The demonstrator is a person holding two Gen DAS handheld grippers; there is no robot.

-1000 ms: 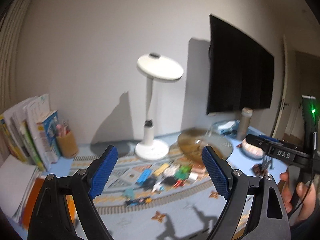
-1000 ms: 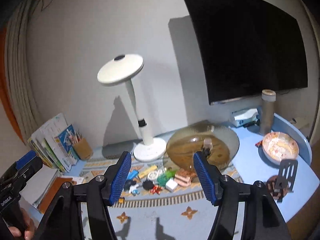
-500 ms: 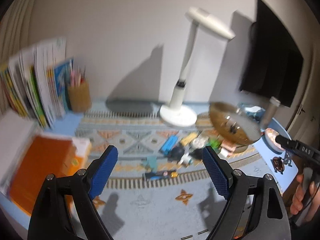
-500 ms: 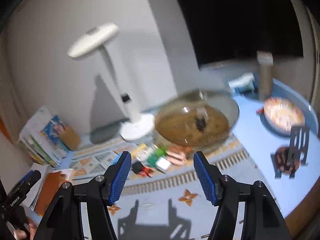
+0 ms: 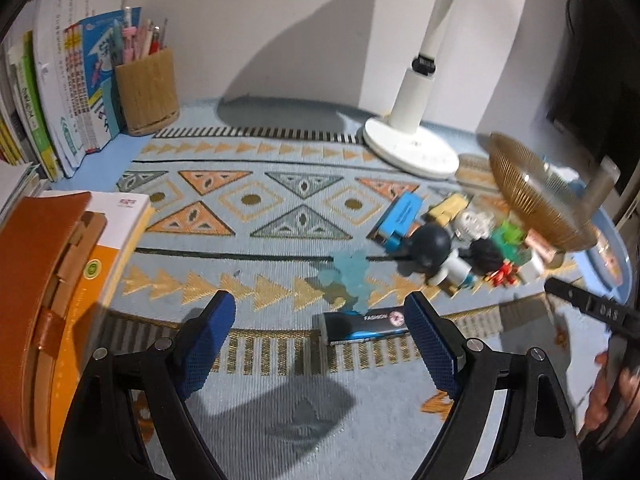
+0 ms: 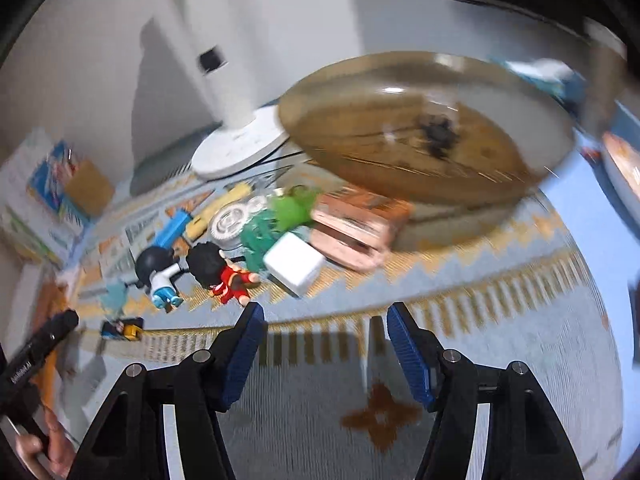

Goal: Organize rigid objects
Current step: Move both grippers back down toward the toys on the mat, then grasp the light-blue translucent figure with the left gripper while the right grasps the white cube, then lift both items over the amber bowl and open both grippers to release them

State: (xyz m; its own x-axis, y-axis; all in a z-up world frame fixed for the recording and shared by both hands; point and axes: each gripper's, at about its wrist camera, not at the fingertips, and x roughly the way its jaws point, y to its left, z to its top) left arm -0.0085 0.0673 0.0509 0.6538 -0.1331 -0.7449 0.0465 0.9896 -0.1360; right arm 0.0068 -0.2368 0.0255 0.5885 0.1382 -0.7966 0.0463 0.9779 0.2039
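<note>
Your left gripper (image 5: pixel 320 328) hangs with jaws wide and empty over the patterned mat (image 5: pixel 240 208) — the black-and-blue bar (image 5: pixel 362 326) lies just beyond, at one o'clock. Your right gripper (image 6: pixel 324 336) is parted too, holding nothing; the toy pile (image 6: pixel 240 248) sits at eleven o'clock, beside the amber glass bowl (image 6: pixel 420 132).

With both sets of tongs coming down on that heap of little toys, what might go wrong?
The toys lie packed together: closing on the red-suited figure could nudge the white block touching it. The amber glass bowl overhangs the pile, so the right tongs might clip its rim. The left tongs stand open near the black-and-blue bar; the translucent blue piece overlapping it could get dragged along.
</note>
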